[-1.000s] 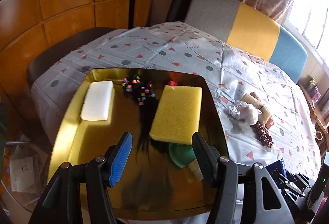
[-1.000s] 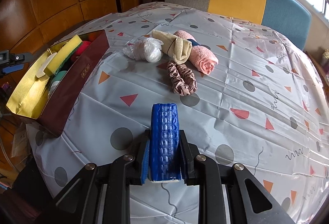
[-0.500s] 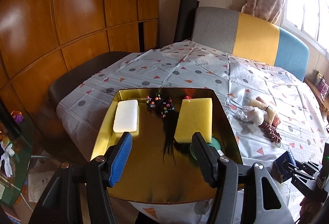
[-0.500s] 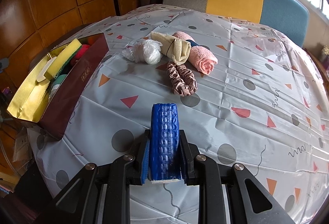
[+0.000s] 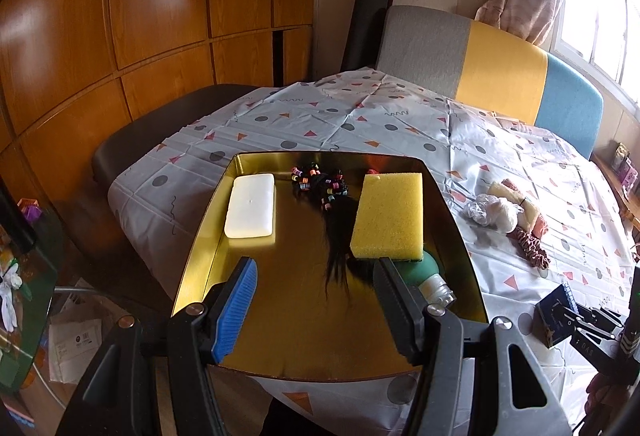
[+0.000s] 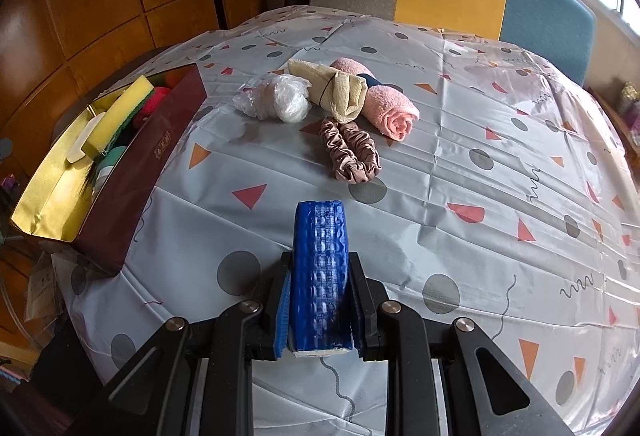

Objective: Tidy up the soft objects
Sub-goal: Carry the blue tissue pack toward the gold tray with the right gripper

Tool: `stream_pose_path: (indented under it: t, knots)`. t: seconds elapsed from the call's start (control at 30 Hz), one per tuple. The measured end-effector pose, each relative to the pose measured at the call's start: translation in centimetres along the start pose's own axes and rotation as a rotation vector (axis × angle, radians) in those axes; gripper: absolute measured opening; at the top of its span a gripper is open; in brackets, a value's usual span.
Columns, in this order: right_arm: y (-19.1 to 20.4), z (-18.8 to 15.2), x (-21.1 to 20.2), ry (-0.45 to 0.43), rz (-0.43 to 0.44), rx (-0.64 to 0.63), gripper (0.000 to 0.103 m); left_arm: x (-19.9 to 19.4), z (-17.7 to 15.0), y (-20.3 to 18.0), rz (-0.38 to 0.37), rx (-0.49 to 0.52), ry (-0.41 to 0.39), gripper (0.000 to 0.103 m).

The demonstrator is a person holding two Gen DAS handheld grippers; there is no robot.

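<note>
Wood-panelled walls and a curtained window frame the room, where a surface under a grey cloth printed with dots and triangles sits before a grey, yellow and blue chair back.

From my left wrist camera, I look down into a gold-lined box at the near edge of the surface. My left gripper hangs above it with its jaws spread apart and nothing between them. Inside the box, a white foam block lies at the left, a dark hairpiece with coloured beads runs down the middle, and a yellow sponge sits at the right, partly over a green squeeze bulb. Farther right on the cloth I see a crumpled plastic bag just beside rolled towels and a scrunchie.

From my right wrist camera, my right gripper is clenched on a blue textured sponge, held upright between the jaws above the cloth. Beyond it lies a mauve satin scrunchie, touching a rolled pink towel. A beige rolled cloth leans against the pink one, with the plastic bag just beside it. The box stands at the left edge, showing its maroon outer wall.
</note>
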State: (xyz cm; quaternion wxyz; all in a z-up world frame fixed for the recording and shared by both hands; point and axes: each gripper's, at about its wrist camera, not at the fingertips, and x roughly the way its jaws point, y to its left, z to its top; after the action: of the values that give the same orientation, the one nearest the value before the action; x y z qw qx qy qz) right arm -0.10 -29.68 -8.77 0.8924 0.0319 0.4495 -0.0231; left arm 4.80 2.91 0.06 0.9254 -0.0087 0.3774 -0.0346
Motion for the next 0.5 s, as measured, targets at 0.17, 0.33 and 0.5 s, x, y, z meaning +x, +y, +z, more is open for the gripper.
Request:
stream_pose_path:
  t: [0.17,0.33,0.5]
  knots:
    - [0.4,0.2,0.1,0.012,-0.016,-0.014,0.024,0.2,-0.2,0.6,-0.008,-0.016,0.005,0.061]
    - [0.8,0.4,0.1,0.023,-0.021,-0.021,0.024,0.4,-0.5,1.0,-0.014,-0.023,0.014,0.061]
    - [1.1,0.7,-0.3,0.024,-0.005,-0.018,0.024,0.7,-0.7,1.6,-0.017,-0.040,0.024,0.061]
